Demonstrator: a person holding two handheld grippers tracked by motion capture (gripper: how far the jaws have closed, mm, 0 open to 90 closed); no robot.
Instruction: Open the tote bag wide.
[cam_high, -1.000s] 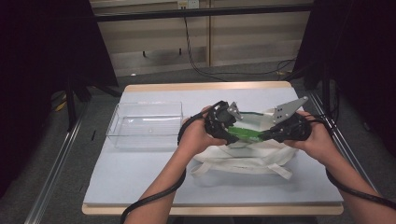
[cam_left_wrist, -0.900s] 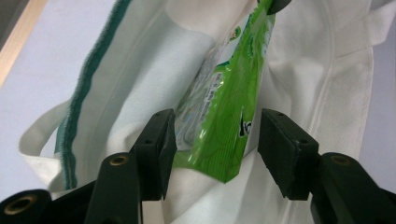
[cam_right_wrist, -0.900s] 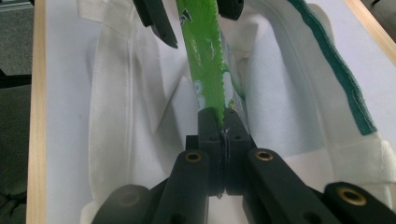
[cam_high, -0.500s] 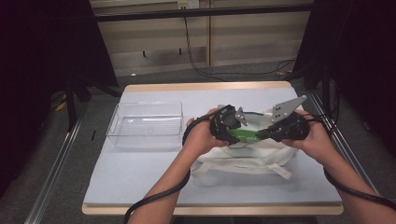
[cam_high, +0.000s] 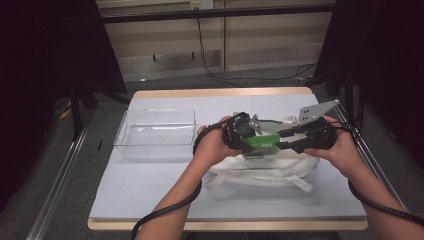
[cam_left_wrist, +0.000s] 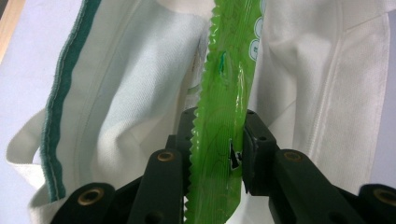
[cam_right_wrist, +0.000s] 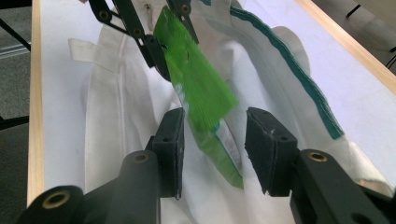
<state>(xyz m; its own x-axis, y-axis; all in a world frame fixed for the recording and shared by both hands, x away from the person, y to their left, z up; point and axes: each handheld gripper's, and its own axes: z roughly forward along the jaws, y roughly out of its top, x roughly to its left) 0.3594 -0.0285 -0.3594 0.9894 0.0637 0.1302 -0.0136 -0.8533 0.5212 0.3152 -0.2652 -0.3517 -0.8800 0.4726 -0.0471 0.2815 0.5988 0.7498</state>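
Left gripper view: left gripper, jaws just closing, pinches the crinkled green plastic packet above the white cloth bag; packet's long axis spans both grippers; right gripper, jaws just opening, stands spread around its far end.

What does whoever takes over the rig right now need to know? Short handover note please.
Left gripper: jaws have just been closing and now clamp the green packet by one end.
Right gripper: jaws have just been opening; pads stand off the packet, which hangs between them.
Packet is in the air above the white cloth bag at the table's right half. Clear plastic bin sits to the left, with nothing in it.
Done: packet passed from right to left.
Left: probably draw the right gripper away and set the packet in the bin.
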